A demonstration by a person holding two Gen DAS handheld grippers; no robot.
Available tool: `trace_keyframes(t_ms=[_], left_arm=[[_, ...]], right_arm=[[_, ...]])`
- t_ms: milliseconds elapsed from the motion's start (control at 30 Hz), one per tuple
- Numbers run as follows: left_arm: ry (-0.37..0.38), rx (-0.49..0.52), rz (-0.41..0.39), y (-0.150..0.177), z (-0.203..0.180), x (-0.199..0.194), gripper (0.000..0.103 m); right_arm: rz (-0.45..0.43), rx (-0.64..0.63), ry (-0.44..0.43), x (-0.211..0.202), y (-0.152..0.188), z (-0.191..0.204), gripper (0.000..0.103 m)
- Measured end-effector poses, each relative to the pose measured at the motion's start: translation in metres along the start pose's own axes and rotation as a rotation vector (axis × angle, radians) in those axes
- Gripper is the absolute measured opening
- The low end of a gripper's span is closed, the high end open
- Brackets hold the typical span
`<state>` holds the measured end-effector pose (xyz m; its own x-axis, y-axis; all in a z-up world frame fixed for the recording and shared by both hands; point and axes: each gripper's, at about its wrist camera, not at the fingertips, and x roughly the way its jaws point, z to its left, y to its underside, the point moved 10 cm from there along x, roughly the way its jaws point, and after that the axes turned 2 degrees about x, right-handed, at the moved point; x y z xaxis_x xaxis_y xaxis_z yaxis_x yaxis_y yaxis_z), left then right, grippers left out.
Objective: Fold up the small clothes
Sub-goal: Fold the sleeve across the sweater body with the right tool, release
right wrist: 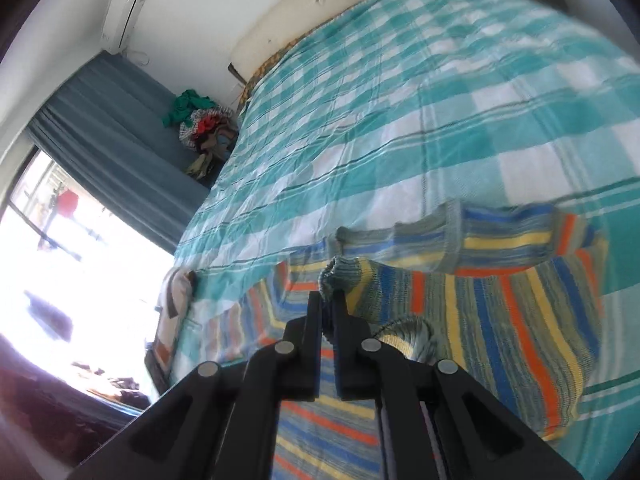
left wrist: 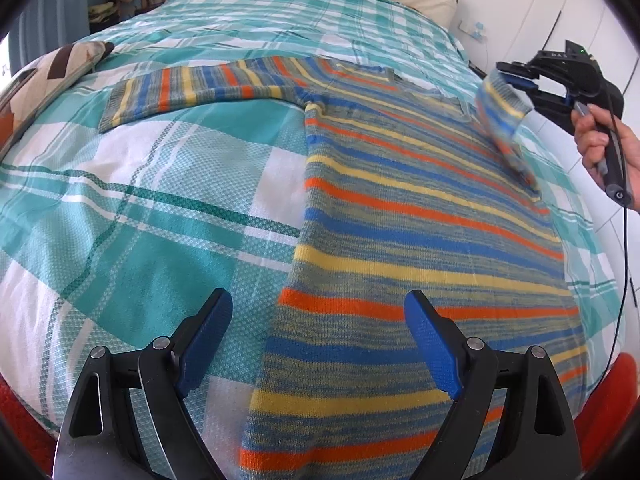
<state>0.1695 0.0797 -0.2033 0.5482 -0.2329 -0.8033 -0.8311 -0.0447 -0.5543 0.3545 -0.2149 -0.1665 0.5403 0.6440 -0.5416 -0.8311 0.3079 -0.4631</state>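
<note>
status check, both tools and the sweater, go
Left tool open, hovering over the hem of the striped sweater. Right tool shut on the right sleeve cuff, lifted off the bedspread. Nothing in the way.

striped sweater [left wrist: 420,208]: 1 | grippers: 2 | pillows [left wrist: 52,72]: 2 | clothes pile [right wrist: 200,132]: 1

Both wrist views close above the bed [left wrist: 132,208], angled down, sharing the striped sweater [left wrist: 420,216].

Black tongs [left wrist: 318,344], blue pads [left wrist: 208,344], silver screws, trailing black cable [left wrist: 622,240].
</note>
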Motion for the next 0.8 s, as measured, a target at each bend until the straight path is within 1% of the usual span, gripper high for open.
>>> trace_keyframes(t_ms=[33,67,100,133,167,200,233,267,333,400,433,467,500,533,567,600,667,700,733,800], left_arm=[[0.001,-0.001,0.000,0.000,0.000,0.000,0.089],[0.002,-0.002,0.001,0.000,-0.001,0.000,0.089],[0.004,-0.004,0.002,-0.001,-0.001,0.001,0.089],[0.007,-0.005,0.003,-0.001,-0.001,0.001,0.089],[0.012,-0.006,0.005,-0.001,-0.002,0.001,0.089],[0.016,-0.007,0.006,-0.001,-0.002,0.001,0.089],[0.019,-0.007,0.007,-0.001,-0.003,0.001,0.089],[0.022,-0.007,0.007,-0.002,-0.004,0.002,0.089],[0.025,0.000,0.005,-0.003,-0.008,0.002,0.089],[0.020,0.013,0.010,-0.003,-0.010,0.004,0.089],[0.014,0.021,0.016,-0.002,-0.011,0.006,0.089],[0.005,0.030,0.022,0.000,-0.012,0.007,0.089],[-0.004,0.038,0.024,0.001,-0.012,0.008,0.089],[-0.010,0.046,0.026,0.002,-0.012,0.008,0.089],[-0.015,0.054,0.026,0.003,-0.012,0.008,0.089],[-0.019,0.061,0.026,0.004,-0.012,0.008,0.089],[-0.027,0.072,0.026,0.005,-0.013,0.009,0.089],[-0.030,0.077,0.028,0.004,-0.013,0.010,0.089],[-0.032,0.082,0.030,0.004,-0.015,0.012,0.089],[-0.036,0.091,0.032,0.004,-0.017,0.014,0.089]], right_arm=[[0.032,0.046,-0.042,0.012,0.003,0.001,0.027],[0.037,0.078,-0.093,0.016,0.004,0.003,0.031],[0.022,0.086,-0.134,0.012,0.001,0.007,0.033],[-0.001,0.076,-0.156,0.005,-0.004,0.010,0.033],[-0.021,0.063,-0.169,-0.005,-0.010,0.010,0.033],[-0.031,0.051,-0.161,-0.014,-0.015,0.007,0.033],[-0.035,0.044,-0.115,-0.023,-0.020,-0.001,0.033],[-0.029,0.030,-0.042,-0.031,-0.022,-0.015,0.033],[0.015,-0.008,0.092,-0.040,-0.020,-0.043,0.033],[0.082,-0.014,0.151,-0.041,-0.004,-0.071,0.033],[0.132,-0.006,0.180,-0.037,0.011,-0.087,0.033],[0.182,-0.001,0.228,-0.033,0.027,-0.106,0.033],[0.237,-0.005,0.310,-0.029,0.044,-0.131,0.033],[0.292,-0.016,0.415,-0.028,0.060,-0.156,0.025],[0.316,-0.032,0.479,-0.029,0.070,-0.174,0.013],[0.281,-0.044,0.483,-0.035,0.070,-0.178,0.006],[0.207,-0.043,0.498,-0.051,0.061,-0.175,0.009],[0.174,-0.063,0.495,-0.059,0.058,-0.167,0.011],[0.155,-0.099,0.480,-0.064,0.057,-0.156,0.011],[0.158,-0.180,0.464,-0.065,0.064,-0.136,0.011]])
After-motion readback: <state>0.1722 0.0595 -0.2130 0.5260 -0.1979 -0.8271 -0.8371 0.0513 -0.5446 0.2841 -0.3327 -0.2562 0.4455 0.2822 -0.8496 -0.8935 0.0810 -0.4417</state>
